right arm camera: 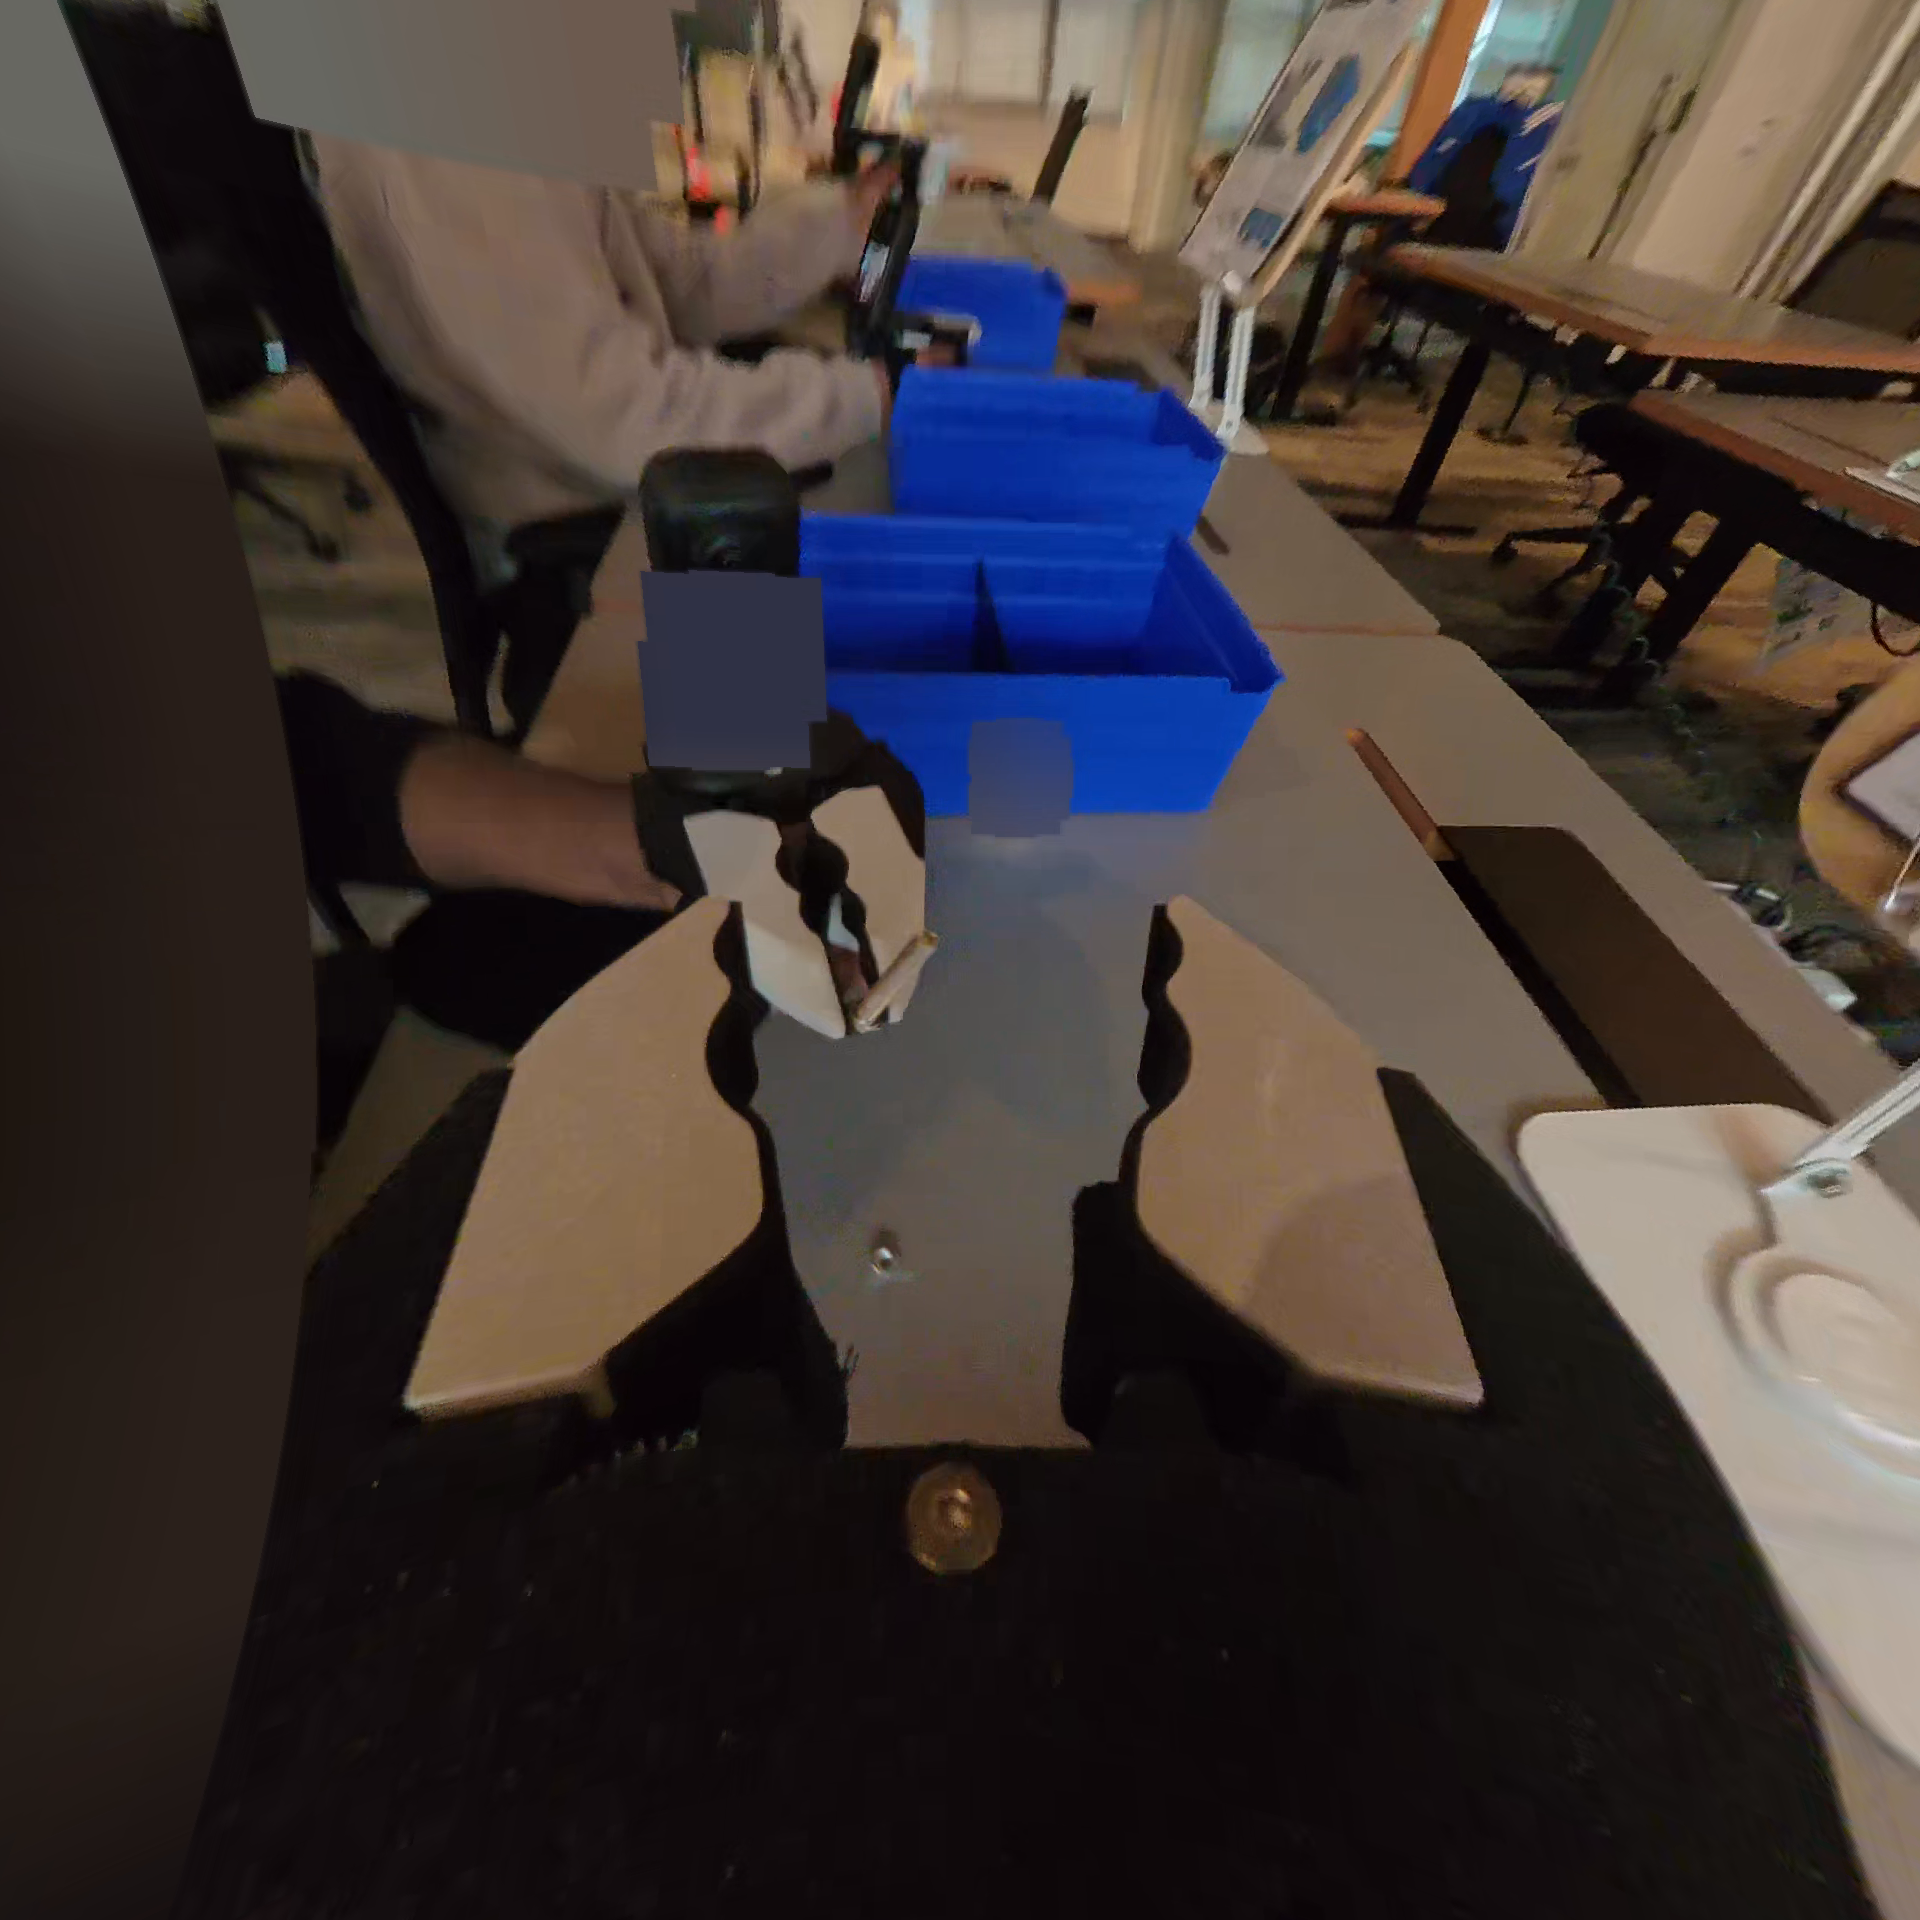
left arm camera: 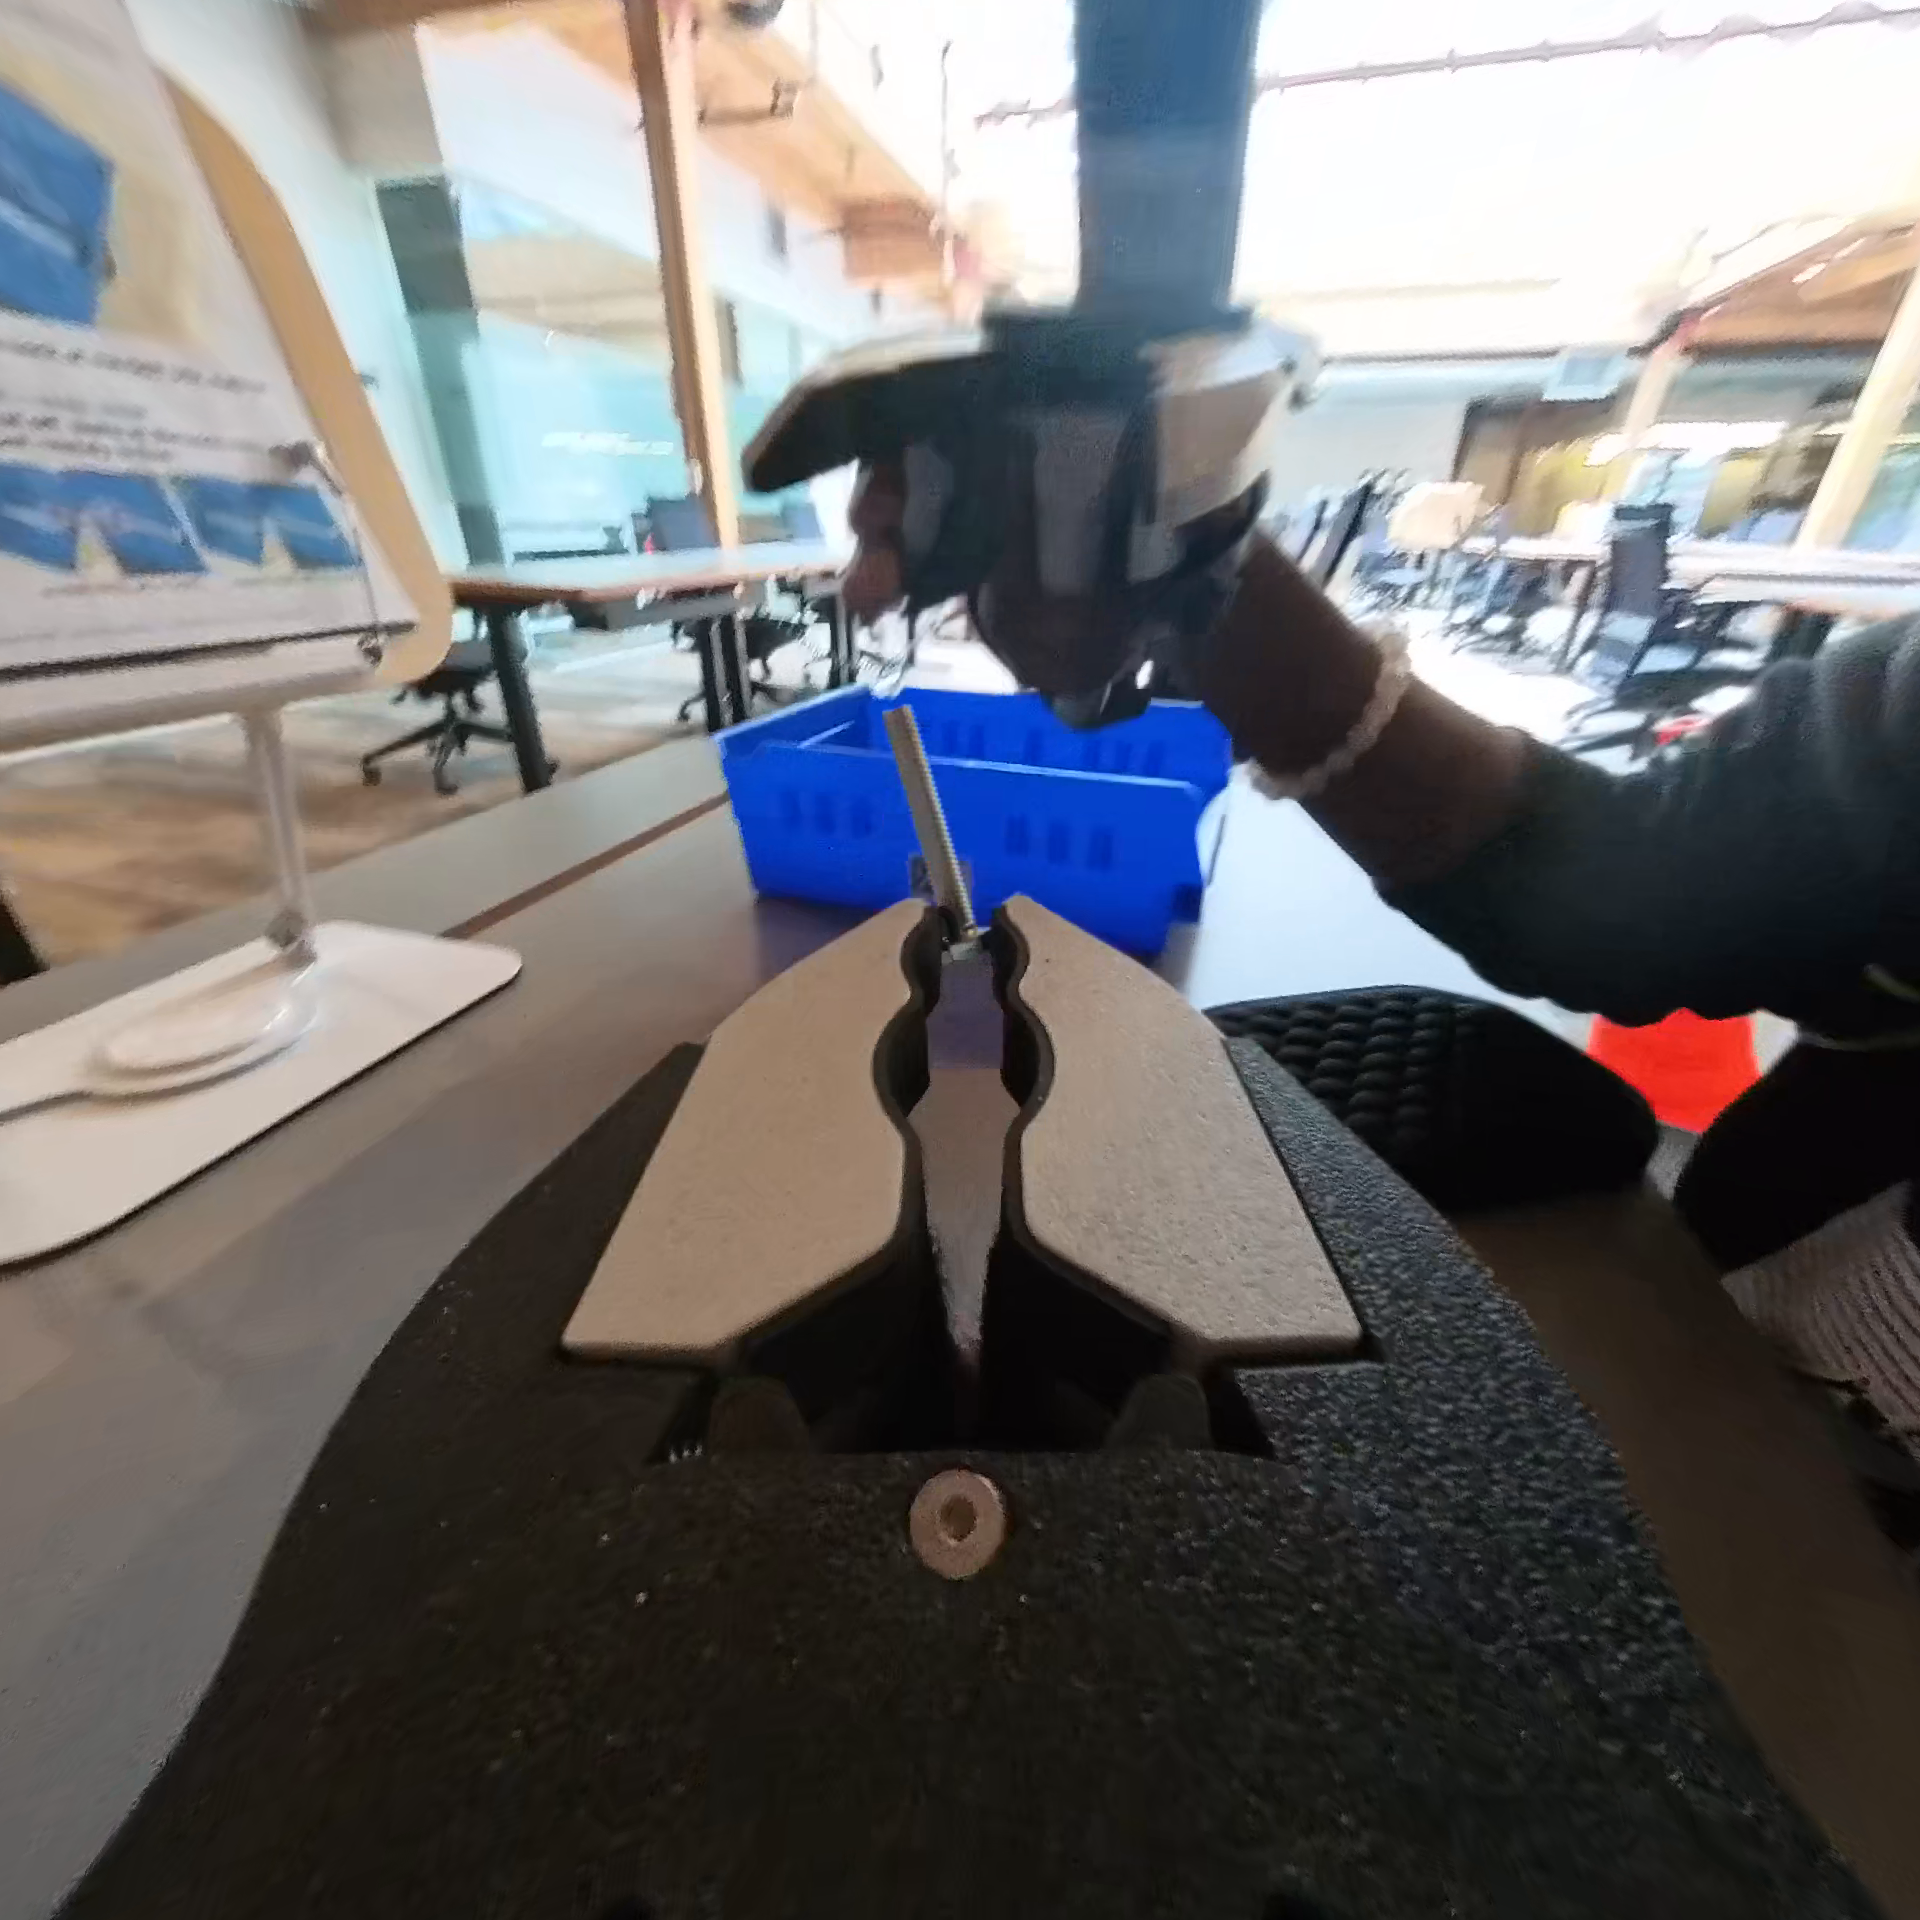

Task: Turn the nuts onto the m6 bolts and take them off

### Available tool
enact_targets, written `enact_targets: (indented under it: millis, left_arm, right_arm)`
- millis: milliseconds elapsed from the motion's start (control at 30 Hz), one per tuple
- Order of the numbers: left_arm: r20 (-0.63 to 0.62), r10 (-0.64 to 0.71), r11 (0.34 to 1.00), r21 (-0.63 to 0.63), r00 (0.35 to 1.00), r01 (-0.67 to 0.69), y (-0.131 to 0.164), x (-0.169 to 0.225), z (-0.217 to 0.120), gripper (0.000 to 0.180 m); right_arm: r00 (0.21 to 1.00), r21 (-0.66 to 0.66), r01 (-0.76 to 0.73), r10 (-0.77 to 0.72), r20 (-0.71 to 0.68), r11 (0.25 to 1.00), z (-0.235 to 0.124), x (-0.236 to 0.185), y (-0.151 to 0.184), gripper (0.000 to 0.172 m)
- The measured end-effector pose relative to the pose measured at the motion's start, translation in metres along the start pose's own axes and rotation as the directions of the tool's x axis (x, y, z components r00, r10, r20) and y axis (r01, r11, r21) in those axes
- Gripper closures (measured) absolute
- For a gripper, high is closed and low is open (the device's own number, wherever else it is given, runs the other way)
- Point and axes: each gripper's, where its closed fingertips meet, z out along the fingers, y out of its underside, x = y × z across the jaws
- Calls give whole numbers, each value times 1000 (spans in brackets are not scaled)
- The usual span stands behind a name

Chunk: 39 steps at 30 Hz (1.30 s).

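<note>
Each gripper is built from a black body with a rough, grainy surface and two flat beige fingers (left arm camera: 790,1143) whose inner edges are lined with wavy black pads. A round metal screw (left arm camera: 957,1523) with a hex socket is set in the middle of the left gripper (left arm camera: 961,920) body, and a similar one (right arm camera: 953,1524) in the right gripper (right arm camera: 940,925). A dark sleeve (left arm camera: 1704,831) and a white beaded bracelet (left arm camera: 1340,727) are worn on the right arm.
</note>
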Motion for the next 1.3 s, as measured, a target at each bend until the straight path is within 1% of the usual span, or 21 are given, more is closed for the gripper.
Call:
enact_targets:
  millis: [33,67,133,200,267,333,433,533,600,667,733,767,867,900,933,1000,1033,1167,1300]
  left_arm:
    - [-27,5,999,35,1000,-4,-3,4,-1,172]
    - [-47,13,997,72,999,-10,-5,7,-4,172]
    - [-75,25,991,136,997,-14,-10,12,-7,172]
    - [-89,52,985,168,995,-36,-11,17,-9,172]
    - [-94,79,984,167,992,-62,-7,20,-8,172]
    - [-109,94,984,162,990,-75,-4,25,-6,172]
    - [-105,111,983,160,988,-93,-3,27,-5,172]
    - [-113,100,983,164,989,-81,-2,27,-5,172]
    - [-116,95,984,161,989,-75,-1,27,-5,172]
    - [-122,91,985,157,988,-71,0,28,-5,172]
    - [-121,86,988,141,989,-69,2,28,-4,172]
    - [-117,82,989,132,990,-66,4,28,-3,172]
    - [-94,69,995,78,993,-61,10,22,-1,171]
    - [-80,71,996,66,994,-66,11,20,-1,168]
    - [-67,76,996,50,995,-73,13,18,-1,160]
    - [-29,94,995,-30,995,-95,23,12,0,145]
    - [-16,109,992,-69,994,-110,29,9,1,143]
    - [-13,144,977,-156,989,-145,44,10,6,143]
    - [-22,156,976,-149,988,-157,44,12,7,152]
  right_arm:
    - [999,50,-43,44,-19,998,0,0,2,103]
    - [997,104,-74,77,-30,992,0,-1,5,112]
    - [993,195,-110,116,-16,975,3,-8,15,120]
    - [989,289,-143,147,9,946,7,-14,23,125]
    - [981,356,-193,182,66,914,12,-20,24,129]
    - [976,346,-213,184,115,914,18,-26,25,128]
    - [978,334,-186,143,151,924,24,-37,29,136]
    - [984,308,-147,108,139,940,28,-41,37,141]
    - [983,294,-151,111,149,944,30,-42,39,143]
    - [984,288,-140,101,146,948,31,-43,40,149]
    - [990,288,-111,79,121,951,32,-42,41,165]
    - [993,283,-94,68,101,954,32,-40,42,167]
    - [999,227,-13,5,33,974,34,-37,49,167]
    - [1000,219,8,-11,11,976,35,-36,49,167]
    - [1000,227,17,-18,4,974,35,-37,47,167]
    - [1000,251,17,-15,-8,968,33,-37,42,167]
    - [1000,257,19,-14,-21,966,33,-36,41,167]
    - [999,261,7,1,-32,965,38,-38,41,168]
    - [999,219,-7,13,-30,976,47,-39,50,167]
